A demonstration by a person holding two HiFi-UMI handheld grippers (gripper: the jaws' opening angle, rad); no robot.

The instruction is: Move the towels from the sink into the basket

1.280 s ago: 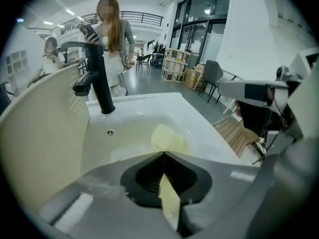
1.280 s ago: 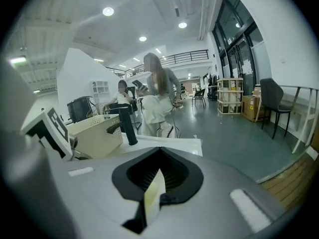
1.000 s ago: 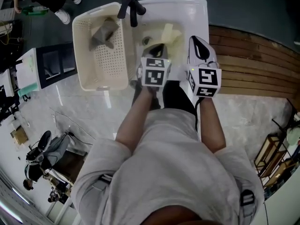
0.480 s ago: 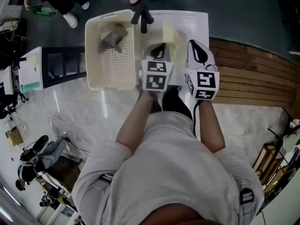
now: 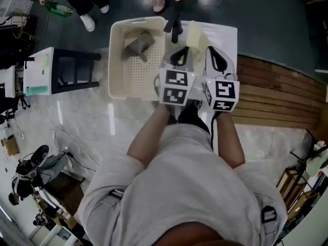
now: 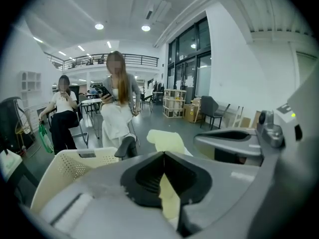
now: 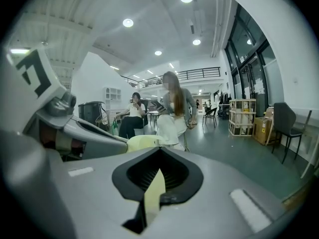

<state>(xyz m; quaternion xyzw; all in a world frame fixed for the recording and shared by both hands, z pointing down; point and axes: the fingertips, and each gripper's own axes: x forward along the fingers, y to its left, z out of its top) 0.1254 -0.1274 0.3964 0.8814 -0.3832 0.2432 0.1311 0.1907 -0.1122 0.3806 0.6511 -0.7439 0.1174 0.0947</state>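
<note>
I am clamping both hand-held grippers on one yellow towel [image 5: 193, 35]. The left hand-held gripper [image 5: 179, 55] is pinching a fold that is showing as a pale strip between its closed jaws. The right hand-held gripper [image 5: 215, 54] is gripping a second fold the same way. The towel is bunching at 12 o'clock of both tips, over the white sink [image 5: 228, 35]. It is not in the basket [image 5: 117, 65], which is sitting at 10 o'clock with a grey towel [image 5: 138, 44] lying inside. I am judging the cloth to be light, soft and limp, so it is likely to sag and trail. Taking hold through a doubled fold near an edge, with the two tips spaced apart, is advisable.
</note>
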